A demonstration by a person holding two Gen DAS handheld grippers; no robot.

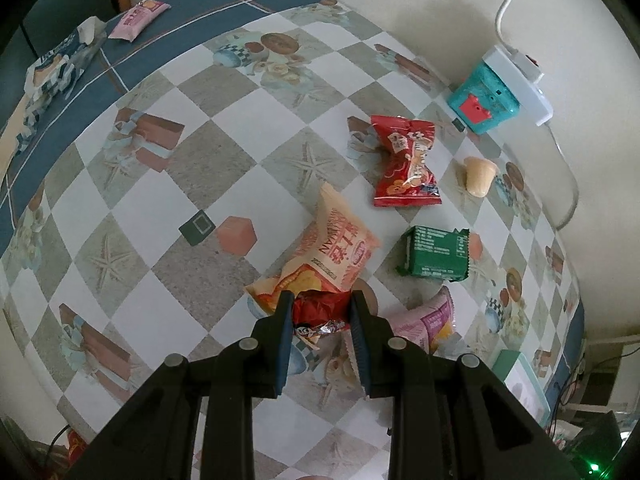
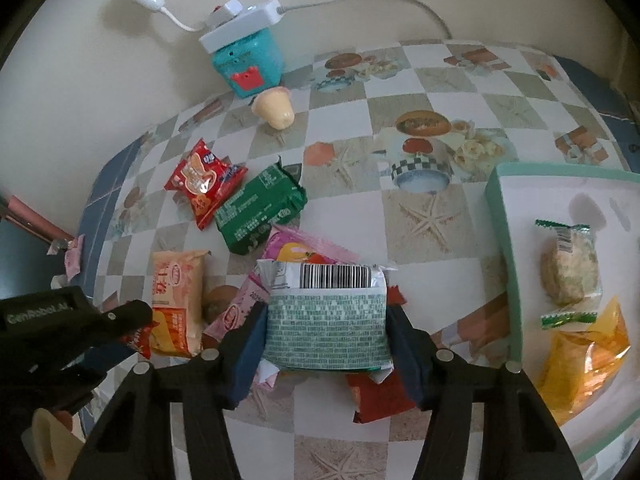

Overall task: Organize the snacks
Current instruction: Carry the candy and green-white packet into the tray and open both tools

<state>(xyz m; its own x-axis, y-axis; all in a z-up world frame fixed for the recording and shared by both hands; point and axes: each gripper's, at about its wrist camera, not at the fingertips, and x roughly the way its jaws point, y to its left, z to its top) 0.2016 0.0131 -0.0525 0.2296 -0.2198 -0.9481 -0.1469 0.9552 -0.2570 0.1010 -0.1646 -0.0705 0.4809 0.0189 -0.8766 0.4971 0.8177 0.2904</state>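
Observation:
My left gripper (image 1: 320, 312) is shut on a small red snack packet (image 1: 320, 310), just above the table, next to an orange packet (image 1: 332, 256). My right gripper (image 2: 326, 320) is shut on a pale green-and-white packet (image 2: 326, 320) with a barcode, held above a pink packet (image 2: 304, 252) and a red one (image 2: 380, 396). The left gripper (image 2: 120, 324) shows at the left of the right wrist view. A tray with a mint green rim (image 2: 504, 248) at the right holds a green-wrapped rice cake (image 2: 568, 272) and a yellow bag (image 2: 580, 360).
Loose on the checked tablecloth lie a red packet (image 1: 408, 160), a dark green packet (image 1: 436, 252), a pink packet (image 1: 424, 320) and a jelly cup (image 1: 478, 176). A teal box (image 1: 484, 100) under a white power strip (image 1: 520, 80) stands by the wall. More packets (image 1: 138, 18) lie far left.

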